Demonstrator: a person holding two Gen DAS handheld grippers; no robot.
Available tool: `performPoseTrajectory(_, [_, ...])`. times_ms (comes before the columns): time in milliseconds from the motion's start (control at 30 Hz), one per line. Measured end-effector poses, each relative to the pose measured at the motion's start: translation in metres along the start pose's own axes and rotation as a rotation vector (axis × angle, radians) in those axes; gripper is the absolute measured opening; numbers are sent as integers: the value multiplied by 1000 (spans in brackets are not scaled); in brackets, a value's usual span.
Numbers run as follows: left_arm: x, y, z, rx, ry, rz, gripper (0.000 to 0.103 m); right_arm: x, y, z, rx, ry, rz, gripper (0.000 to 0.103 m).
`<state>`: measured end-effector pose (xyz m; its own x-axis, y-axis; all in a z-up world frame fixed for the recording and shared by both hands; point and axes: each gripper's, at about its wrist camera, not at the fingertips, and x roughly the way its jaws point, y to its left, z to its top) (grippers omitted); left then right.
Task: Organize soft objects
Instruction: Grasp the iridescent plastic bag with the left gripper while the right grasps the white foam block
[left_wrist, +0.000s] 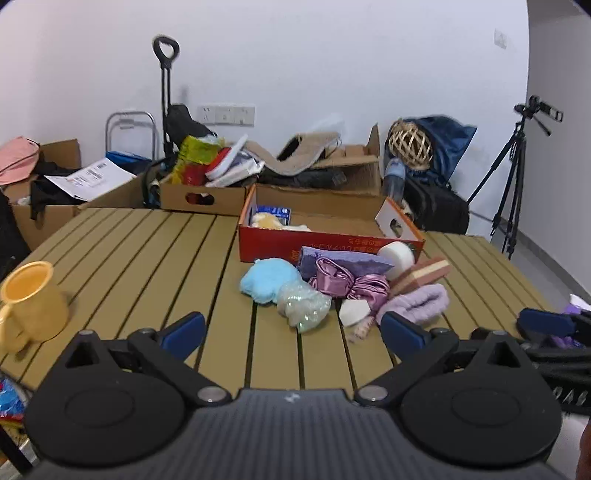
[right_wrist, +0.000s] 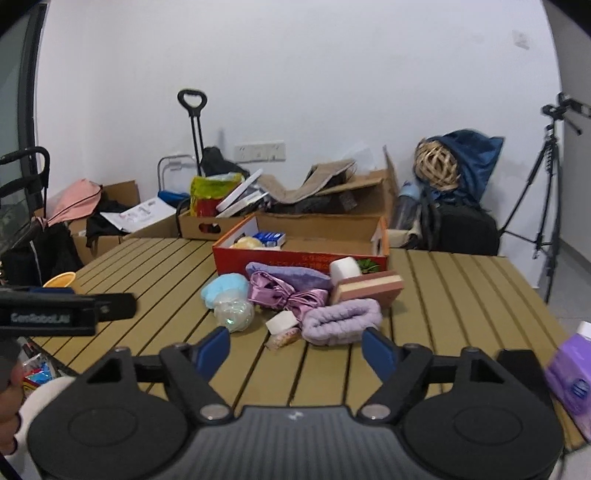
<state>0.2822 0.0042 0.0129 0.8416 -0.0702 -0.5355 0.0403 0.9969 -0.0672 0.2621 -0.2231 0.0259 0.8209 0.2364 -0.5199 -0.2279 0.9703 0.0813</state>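
Observation:
A pile of soft things lies mid-table in front of a red cardboard box (left_wrist: 328, 242) (right_wrist: 295, 258): a blue plush (left_wrist: 267, 280) (right_wrist: 223, 288), a clear bubbly pouch (left_wrist: 304, 303) (right_wrist: 234, 312), pink satin ribbon (left_wrist: 347, 282) (right_wrist: 284, 293), a lilac towel roll (left_wrist: 415, 302) (right_wrist: 341, 319), a purple cloth (left_wrist: 343, 258), a white foam roll (left_wrist: 397, 256) (right_wrist: 343, 269), a pink sponge block (left_wrist: 421, 275) (right_wrist: 369, 290). My left gripper (left_wrist: 291, 332) and right gripper (right_wrist: 295, 349) are both open and empty, just short of the pile.
A yellow mug (left_wrist: 31, 304) stands at the table's left edge. A purple tissue pack (right_wrist: 570, 373) lies at the right edge. The box holds a yellow plush (left_wrist: 266, 220) and a blue packet (left_wrist: 273, 212). Cluttered cartons, bags and a tripod (left_wrist: 517, 177) stand behind the table.

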Motion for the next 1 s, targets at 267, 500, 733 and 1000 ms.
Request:
performPoseTrajectory(267, [127, 8, 28, -80, 196, -38, 75, 121, 16, 14, -78, 126, 21, 60])
performPoseTrajectory(500, [200, 31, 18, -228, 335, -119, 65, 201, 25, 18, -189, 177, -4, 46])
performPoseTrajectory(733, [212, 41, 7, -293, 360, -235, 34, 232, 38, 5, -254, 221, 15, 37])
performPoseTrajectory(1000, [194, 37, 15, -295, 354, -236, 29, 214, 45, 4, -270, 184, 35, 26])
